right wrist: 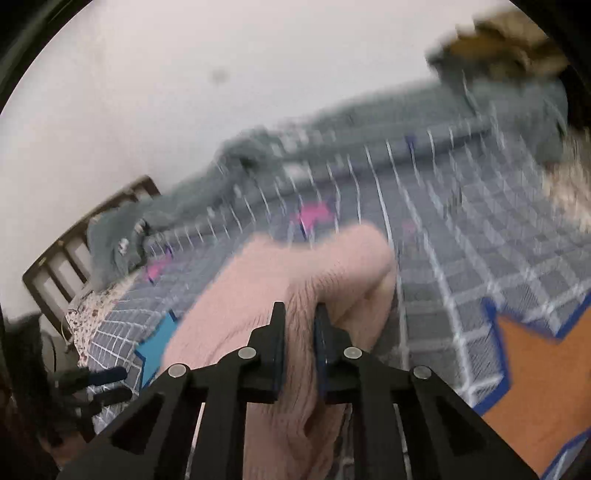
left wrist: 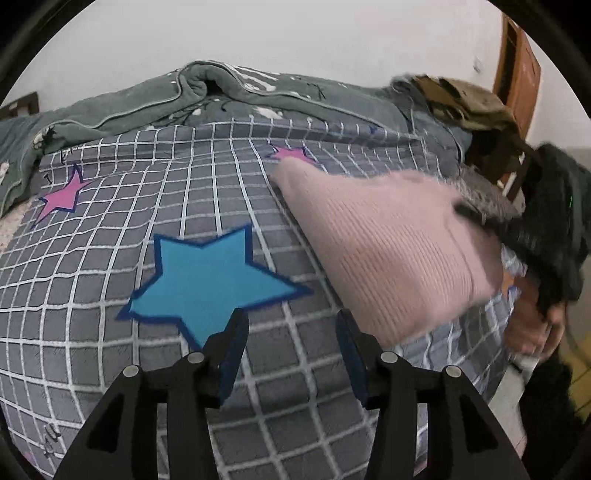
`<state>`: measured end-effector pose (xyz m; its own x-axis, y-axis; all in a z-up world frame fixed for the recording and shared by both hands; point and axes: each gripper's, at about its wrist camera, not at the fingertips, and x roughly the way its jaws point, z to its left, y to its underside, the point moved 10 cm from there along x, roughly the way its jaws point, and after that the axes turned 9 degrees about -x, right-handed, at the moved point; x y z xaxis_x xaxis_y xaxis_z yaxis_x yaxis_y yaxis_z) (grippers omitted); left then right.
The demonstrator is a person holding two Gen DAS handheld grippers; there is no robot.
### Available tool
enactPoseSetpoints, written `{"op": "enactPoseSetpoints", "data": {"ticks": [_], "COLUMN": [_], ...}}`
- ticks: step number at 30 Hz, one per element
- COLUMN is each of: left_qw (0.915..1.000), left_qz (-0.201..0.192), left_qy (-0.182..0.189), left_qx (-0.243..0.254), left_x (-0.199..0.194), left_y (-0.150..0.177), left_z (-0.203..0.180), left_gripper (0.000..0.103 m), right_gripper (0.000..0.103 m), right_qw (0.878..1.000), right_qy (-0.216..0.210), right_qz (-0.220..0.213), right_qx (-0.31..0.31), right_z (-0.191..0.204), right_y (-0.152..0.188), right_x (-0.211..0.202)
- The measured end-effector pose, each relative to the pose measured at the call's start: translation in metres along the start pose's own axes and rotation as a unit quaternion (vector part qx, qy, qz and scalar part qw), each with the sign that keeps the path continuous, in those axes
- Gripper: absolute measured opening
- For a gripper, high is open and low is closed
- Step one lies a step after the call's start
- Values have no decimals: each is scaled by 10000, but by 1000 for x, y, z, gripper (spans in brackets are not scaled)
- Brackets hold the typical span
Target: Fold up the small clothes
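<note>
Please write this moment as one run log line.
left tongs: open, empty | right tongs: shut on pink sweater | bedspread below

You face a white wall (left wrist: 295, 33) behind the bed (left wrist: 110, 332), a wooden headboard (right wrist: 74, 251) left.

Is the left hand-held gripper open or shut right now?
Open: the left hand-held gripper has its fingers apart over the bedspread, nothing between them.
</note>
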<state>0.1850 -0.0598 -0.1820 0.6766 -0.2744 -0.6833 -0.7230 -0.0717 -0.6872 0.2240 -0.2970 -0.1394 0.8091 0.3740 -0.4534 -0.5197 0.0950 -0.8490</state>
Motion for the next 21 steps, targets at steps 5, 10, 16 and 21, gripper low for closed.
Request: {"op": "enactPoseSetpoints", "data": {"ticks": [5,10,16,21], "left_qw": [9994,9992,9984,9969], "left_qz": [-34,48,338,559], "left_qy": [270,374,421,505], "left_qx": [-224,-149,-142,-237], "left_x": [15,33,59,78], "left_y": [-26,-45,-50,-49], "left_z": [-17,-38,-49,-48], "left_gripper": [50,51,53,60], "right_gripper": [13,13,15,35], "right_qw": [9977,9991,9977,9964], "right_qy": [155,128,299,224], "right_qz": [407,147,521,763], "right_qx": [511,367,298,296], "right_z": [-32,-20,-27,-23], "right_y": [31,14,30,17], "right_x": [16,0,17,16]}}
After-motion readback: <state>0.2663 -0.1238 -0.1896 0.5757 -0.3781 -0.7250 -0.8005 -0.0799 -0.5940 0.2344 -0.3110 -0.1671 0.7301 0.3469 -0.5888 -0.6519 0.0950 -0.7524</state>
